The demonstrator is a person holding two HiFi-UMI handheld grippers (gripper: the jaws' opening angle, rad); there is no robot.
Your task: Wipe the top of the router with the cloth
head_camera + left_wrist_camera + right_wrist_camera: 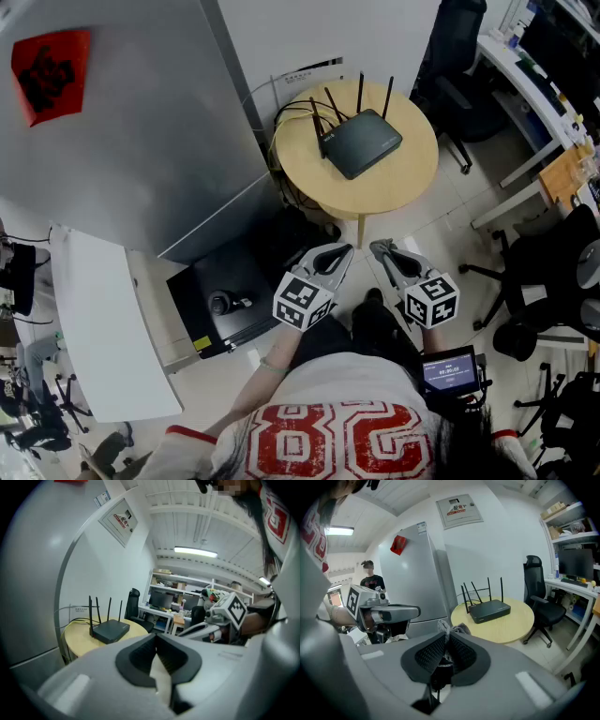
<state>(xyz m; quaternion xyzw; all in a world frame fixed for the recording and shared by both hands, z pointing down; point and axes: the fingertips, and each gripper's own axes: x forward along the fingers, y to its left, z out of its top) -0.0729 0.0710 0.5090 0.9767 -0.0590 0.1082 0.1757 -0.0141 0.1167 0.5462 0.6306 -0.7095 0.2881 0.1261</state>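
Observation:
A black router (362, 142) with several upright antennas lies on a round wooden table (403, 187); it also shows in the left gripper view (110, 630) and the right gripper view (489, 609). Both grippers hover short of the table's near edge, over the floor. My right gripper (382, 251) (447, 637) is shut on a small grey knitted cloth (453, 629) that pokes out past its tips. My left gripper (336, 255) (156, 637) is shut with nothing held, close beside the right one.
A tall silver fridge (122, 122) stands left of the table, cables hanging behind it. A black box (225, 300) sits on the floor below my left gripper. Office chairs (525, 281) and a desk (525, 84) crowd the right. A person (371, 580) stands far off.

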